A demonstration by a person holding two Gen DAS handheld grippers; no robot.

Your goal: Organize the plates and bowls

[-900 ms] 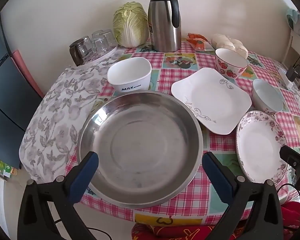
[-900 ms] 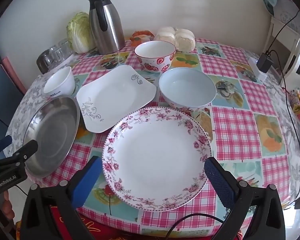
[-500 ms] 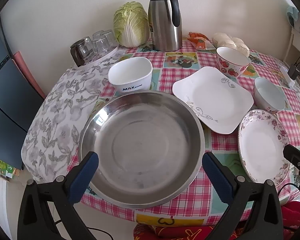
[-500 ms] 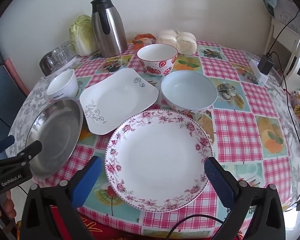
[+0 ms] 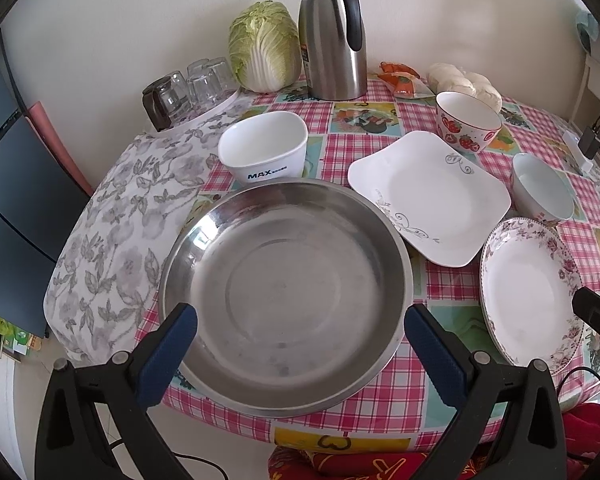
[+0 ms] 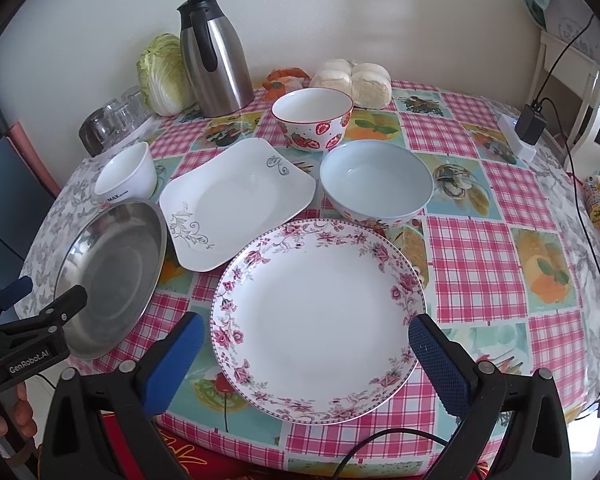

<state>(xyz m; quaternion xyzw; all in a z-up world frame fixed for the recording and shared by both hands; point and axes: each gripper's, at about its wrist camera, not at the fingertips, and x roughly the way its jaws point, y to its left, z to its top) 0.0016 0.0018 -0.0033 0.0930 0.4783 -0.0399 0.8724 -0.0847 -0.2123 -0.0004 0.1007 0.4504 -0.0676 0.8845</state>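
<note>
While both the left gripper (image 5: 300, 340) and right gripper (image 6: 306, 344) hang spread wide, holding nothing, every dish sits empty. Steel basin (image 5: 284, 292) and floral plate (image 6: 320, 312) occupy the tabletop's near edge (square plate (image 6: 236, 200) and three bowls behind).

Plain cream wall (image 5: 140, 20) behind the round table (image 6: 480, 248) w/ pink checked cloth. White chair (image 6: 568, 80) at 2 o'clock, soft daylight.

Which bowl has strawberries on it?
The strawberry bowl, standing at the back near the steel thermos jug. The pale blue bowl and the white MAX bowl carry no fruit pictures.
</note>
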